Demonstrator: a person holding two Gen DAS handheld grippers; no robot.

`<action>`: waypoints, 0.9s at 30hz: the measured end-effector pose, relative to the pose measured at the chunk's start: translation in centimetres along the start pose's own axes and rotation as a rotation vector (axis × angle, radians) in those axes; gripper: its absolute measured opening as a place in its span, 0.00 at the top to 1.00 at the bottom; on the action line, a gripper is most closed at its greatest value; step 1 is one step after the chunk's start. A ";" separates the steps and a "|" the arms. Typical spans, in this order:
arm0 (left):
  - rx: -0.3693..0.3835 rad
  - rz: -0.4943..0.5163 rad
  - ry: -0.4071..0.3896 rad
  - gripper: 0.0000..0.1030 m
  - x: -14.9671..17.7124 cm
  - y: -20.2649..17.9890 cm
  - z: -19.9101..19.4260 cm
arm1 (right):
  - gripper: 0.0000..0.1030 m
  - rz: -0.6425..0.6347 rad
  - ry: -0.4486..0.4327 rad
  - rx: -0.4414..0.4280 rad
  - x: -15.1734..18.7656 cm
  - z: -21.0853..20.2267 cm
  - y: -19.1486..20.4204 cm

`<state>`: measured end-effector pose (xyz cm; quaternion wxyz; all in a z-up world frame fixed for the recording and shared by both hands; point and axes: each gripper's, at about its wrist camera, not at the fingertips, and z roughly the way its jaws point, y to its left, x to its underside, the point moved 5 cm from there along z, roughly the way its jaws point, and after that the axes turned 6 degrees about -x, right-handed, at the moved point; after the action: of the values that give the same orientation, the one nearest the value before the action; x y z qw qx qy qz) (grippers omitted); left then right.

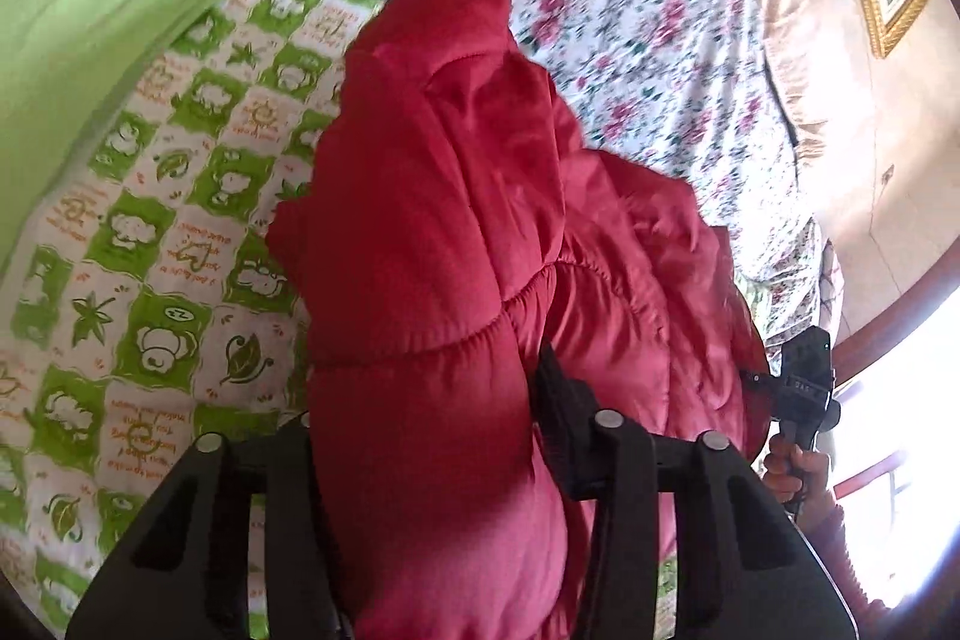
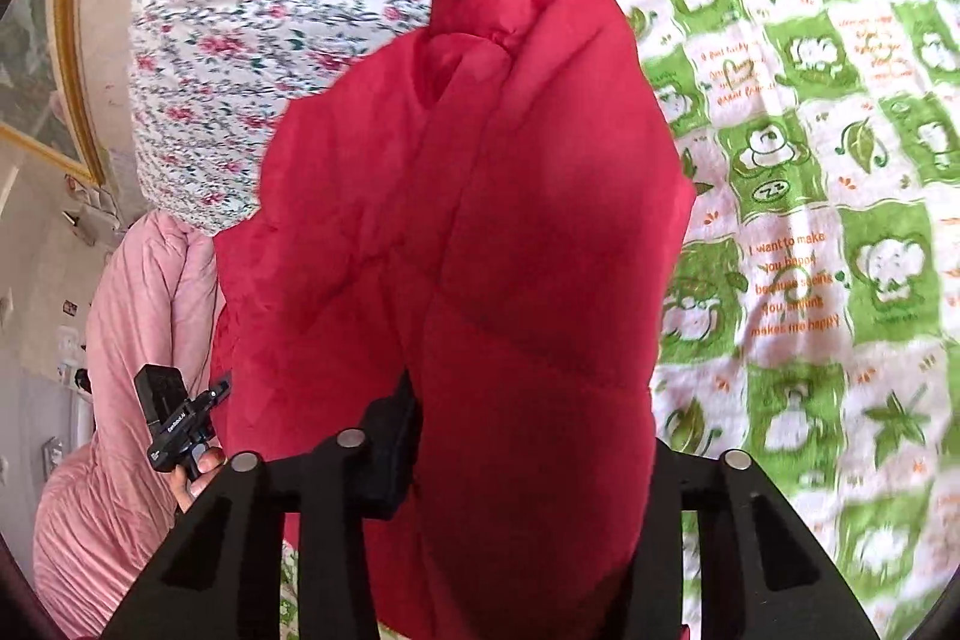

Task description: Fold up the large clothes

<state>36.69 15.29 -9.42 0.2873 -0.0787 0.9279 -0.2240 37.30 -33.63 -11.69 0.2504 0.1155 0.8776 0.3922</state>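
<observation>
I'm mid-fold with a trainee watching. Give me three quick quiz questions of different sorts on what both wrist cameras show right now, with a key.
1. True or false: the red padded jacket lies flat and untouched on the bedding.
2. Multiple choice: the green-and-white printed blanket borders which other cover? A) floral sheet B) striped towel C) blue rug
3. Fill in: the left gripper and right gripper each have ____ fabric between their fingers.

Key: 1 false, both grippers hold it. 2 A. 3 red jacket.
</observation>
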 end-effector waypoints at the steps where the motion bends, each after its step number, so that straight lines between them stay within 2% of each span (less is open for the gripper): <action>1: 0.001 0.003 -0.009 0.62 0.1 -0.3 -0.7 | 0.62 -0.006 -0.005 -0.003 0.2 -0.4 0.5; 9: 0.024 0.059 -0.044 0.64 2.4 -3.0 -5.7 | 0.66 -0.065 -0.050 -0.039 3.9 -4.4 4.7; 12: 0.040 0.067 -0.051 0.64 3.7 -3.9 -7.1 | 0.66 -0.066 -0.062 -0.051 5.7 -6.0 5.1; 21: 0.088 0.088 -0.021 0.64 8.3 -4.8 -8.2 | 0.65 -0.008 -0.088 -0.055 12.2 -9.2 3.4; 27: 0.039 0.049 0.018 0.64 10.4 -2.4 -6.8 | 0.63 0.057 -0.105 -0.048 13.9 -9.2 1.1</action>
<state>24.26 12.85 -8.53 0.2858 -0.0484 0.9276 -0.2356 20.62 -33.11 -10.53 0.2877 0.1549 0.8498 0.4135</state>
